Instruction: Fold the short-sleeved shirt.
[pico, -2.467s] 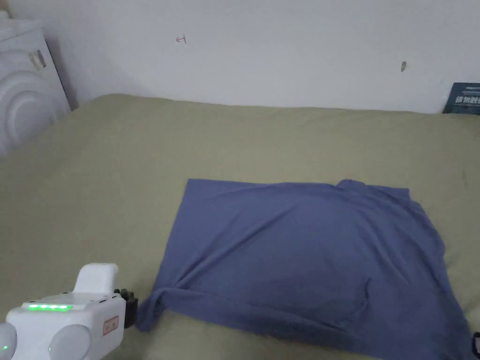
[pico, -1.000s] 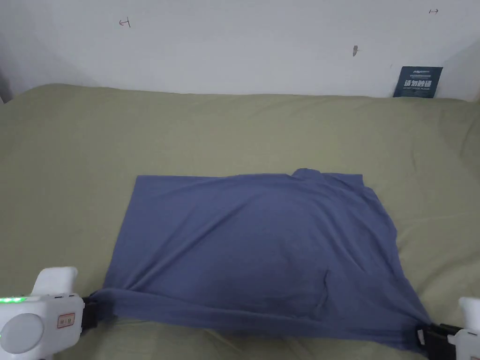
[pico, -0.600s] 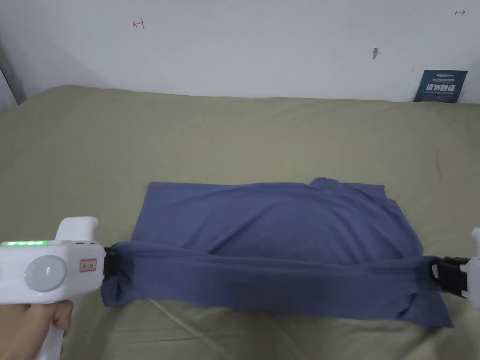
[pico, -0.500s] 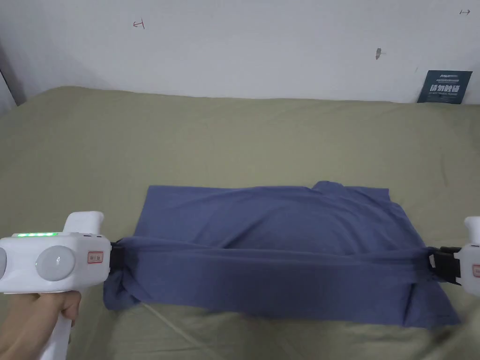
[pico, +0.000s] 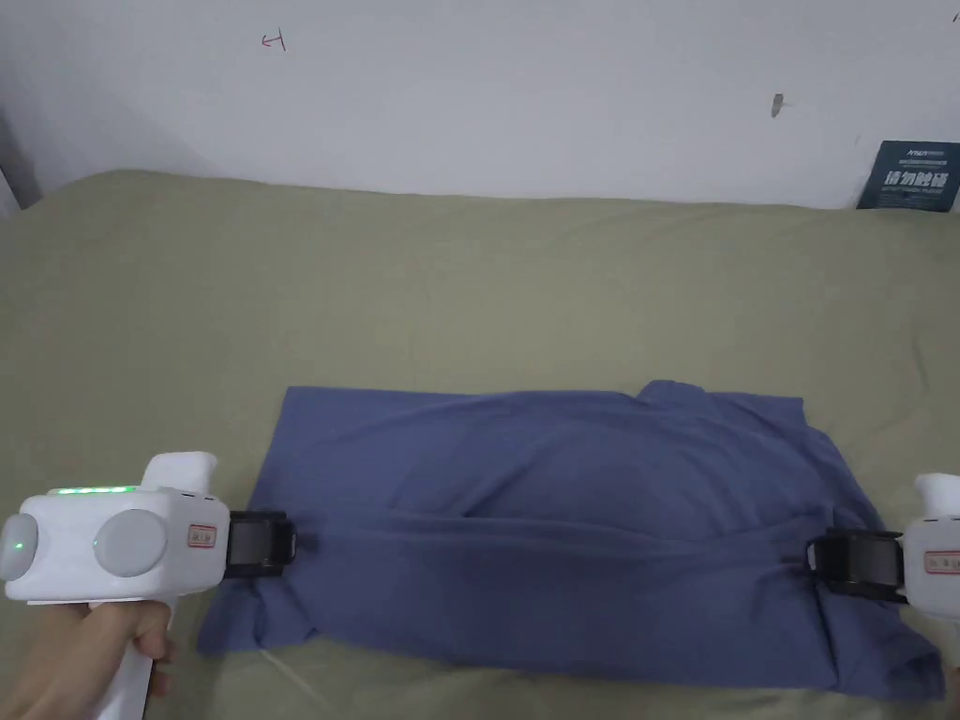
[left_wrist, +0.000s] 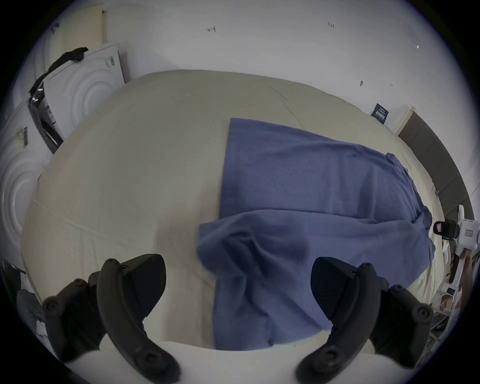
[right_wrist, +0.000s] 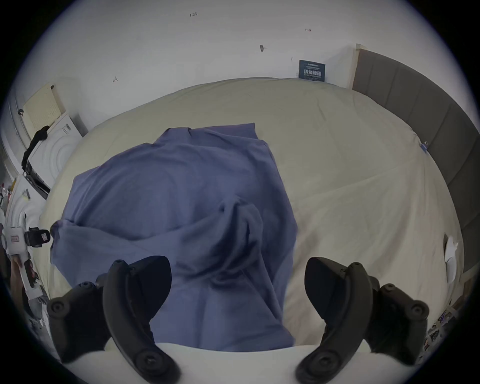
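Released shirt (pico: 562, 525) fold; both tools wide open

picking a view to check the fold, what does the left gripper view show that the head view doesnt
Left gripper view: its own jaws spread wide apart around the near hem of the blue shirt, plus white appliances at the bed's end.

Head view: the hand holding the left gripper.

Both: shirt's near strip folded onto the rest, green bed sheet, right gripper, wall sign.

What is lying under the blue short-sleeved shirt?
The blue short-sleeved shirt lies on the olive-green bed sheet, with its near edge folded over its own lower layer. Whether anything else is beneath cannot be seen, because the cloth covers it.
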